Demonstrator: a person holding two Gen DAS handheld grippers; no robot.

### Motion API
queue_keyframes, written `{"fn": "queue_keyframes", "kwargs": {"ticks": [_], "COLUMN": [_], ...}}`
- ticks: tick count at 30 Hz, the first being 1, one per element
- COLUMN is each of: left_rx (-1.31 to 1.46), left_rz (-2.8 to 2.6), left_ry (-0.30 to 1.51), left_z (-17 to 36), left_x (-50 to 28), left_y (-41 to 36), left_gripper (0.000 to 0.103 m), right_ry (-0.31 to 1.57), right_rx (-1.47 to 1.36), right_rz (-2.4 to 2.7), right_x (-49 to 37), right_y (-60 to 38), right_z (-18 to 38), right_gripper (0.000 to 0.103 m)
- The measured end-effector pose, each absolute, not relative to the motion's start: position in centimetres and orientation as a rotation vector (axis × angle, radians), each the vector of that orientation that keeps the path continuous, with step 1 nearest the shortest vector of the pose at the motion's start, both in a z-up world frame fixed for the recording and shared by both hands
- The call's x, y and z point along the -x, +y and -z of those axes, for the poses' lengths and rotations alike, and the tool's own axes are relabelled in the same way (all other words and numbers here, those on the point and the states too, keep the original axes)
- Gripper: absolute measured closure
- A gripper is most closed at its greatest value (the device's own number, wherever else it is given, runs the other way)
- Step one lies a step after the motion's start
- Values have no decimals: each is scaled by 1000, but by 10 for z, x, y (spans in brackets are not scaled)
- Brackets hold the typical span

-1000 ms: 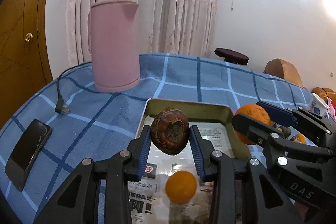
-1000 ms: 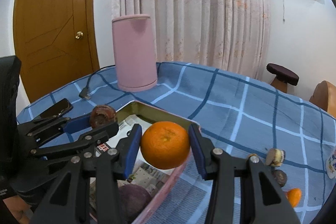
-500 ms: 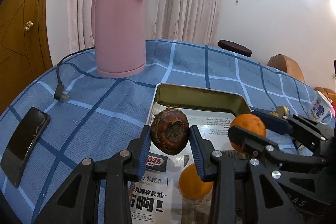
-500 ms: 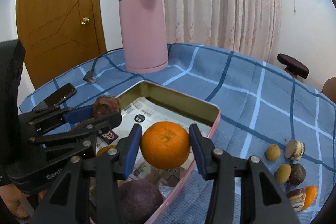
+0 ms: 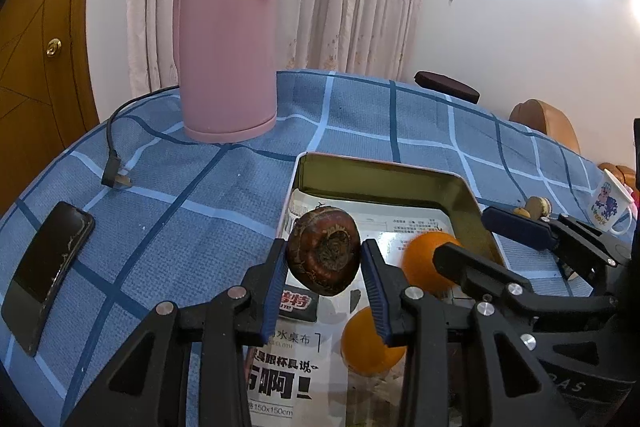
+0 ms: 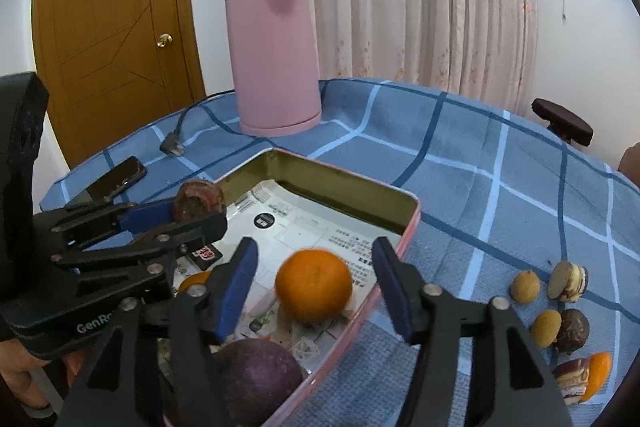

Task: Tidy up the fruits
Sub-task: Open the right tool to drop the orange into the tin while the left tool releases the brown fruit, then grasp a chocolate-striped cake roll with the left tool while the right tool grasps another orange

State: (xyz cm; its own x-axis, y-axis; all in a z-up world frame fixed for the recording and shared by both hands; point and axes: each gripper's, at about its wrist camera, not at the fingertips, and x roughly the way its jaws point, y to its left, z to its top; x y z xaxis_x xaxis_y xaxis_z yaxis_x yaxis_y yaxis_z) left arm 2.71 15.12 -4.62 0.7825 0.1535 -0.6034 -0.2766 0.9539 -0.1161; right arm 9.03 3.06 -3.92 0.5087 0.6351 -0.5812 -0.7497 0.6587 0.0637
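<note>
Orange fruit (image 6: 314, 285) sitting free in the paper-lined tin tray (image 6: 408, 223), right gripper (image 6: 314, 277) spread wide around it, evidently depositing. Left gripper (image 5: 323, 267) pinching a brown mangosteen (image 5: 324, 250) above the tray's left side, likely heading in beside it.

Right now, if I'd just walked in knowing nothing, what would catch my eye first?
Probably the two black grippers over the metal tray on the blue checked tablecloth. The left gripper clamps a dark brown fruit, while the right gripper stands open around an orange in the tray. Behind the tray stands a tall pink kettle.
</note>
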Motion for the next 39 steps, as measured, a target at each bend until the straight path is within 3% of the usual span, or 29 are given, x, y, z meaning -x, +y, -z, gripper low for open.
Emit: {"fn": "queue_keyframes", "kwargs": {"ticks": [3,6,8,9,17,24,27,33,39], "left_rx": [193,203,185,180,133,42,18,-24,-22], "left_rz": [-236,-229,-249,-247,-167,-65,-33,-3,18], "left_ry": [628,618,599,587,554,567,579,610,635], "left_z": [43,38,33,30,14,14,17,25,32], "left_x": [-24,-21,-17,-15,-18,-36,-47,-63,-71], "left_y": [148,146,142,139,98,32,13,-13,-23], "left_gripper": [58,46,24,22,21,21,21,21,21], "right_ry": [603,589,570,562,494,584,652,741,821], "right_rx": [188,166,157,158,199,67,24,-13,-27], "right_rz": [-847,-837,-838,-838,-679,-402,-335,-338,-388], "right_x": [-87,-84,-80,-78,-71,-113,-133,-148,-155], "right_y": [24,14,2,-1,-68,-155,-176,-183,-181], "right_z": [36,31,26,24,19,25,34,52,65], "right_gripper": [35,30,26,22,18,20,31,44,46]}}
